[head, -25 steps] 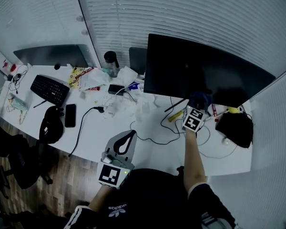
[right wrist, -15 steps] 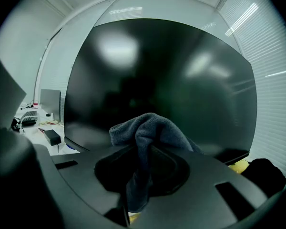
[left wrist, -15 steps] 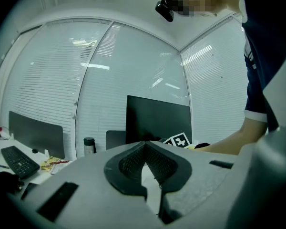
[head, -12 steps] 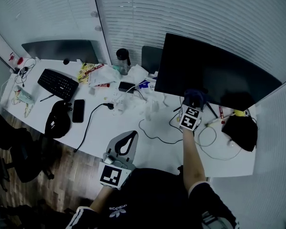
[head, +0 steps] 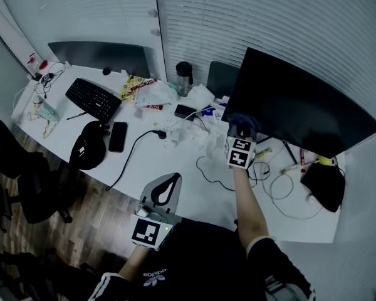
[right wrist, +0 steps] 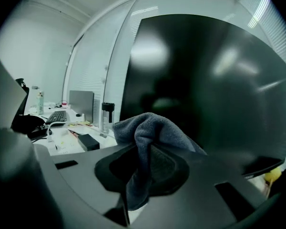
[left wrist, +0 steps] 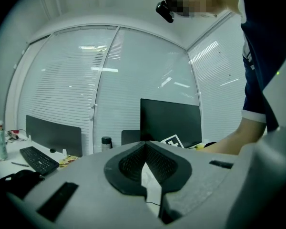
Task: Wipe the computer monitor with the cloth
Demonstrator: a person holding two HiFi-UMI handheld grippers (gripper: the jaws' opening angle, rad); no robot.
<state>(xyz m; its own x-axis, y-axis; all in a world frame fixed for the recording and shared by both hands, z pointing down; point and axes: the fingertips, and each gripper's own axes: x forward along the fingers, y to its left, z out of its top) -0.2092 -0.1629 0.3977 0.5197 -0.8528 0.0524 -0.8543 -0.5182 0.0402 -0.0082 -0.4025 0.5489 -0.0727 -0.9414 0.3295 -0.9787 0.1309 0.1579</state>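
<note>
The black computer monitor (head: 297,108) stands at the back right of the white desk (head: 188,174); it fills most of the right gripper view (right wrist: 205,80). My right gripper (head: 240,133) is shut on a grey-blue cloth (right wrist: 150,135), whose bunched end (head: 241,124) sits at the monitor's lower left edge. My left gripper (head: 161,193) is held low, near my body at the desk's front edge, jaws shut with nothing between them (left wrist: 145,168).
On the desk are a keyboard (head: 93,98), a black pouch (head: 88,146), a phone (head: 118,137), a dark bottle (head: 184,77), papers and cables (head: 207,168). A second monitor (head: 100,55) stands at the back left. A black bag (head: 323,184) lies at the right. An office chair (head: 15,168) stands left.
The right gripper with the cloth has slid left along the monitor's lower part, from near its middle to its left edge. The left gripper has stayed put.
</note>
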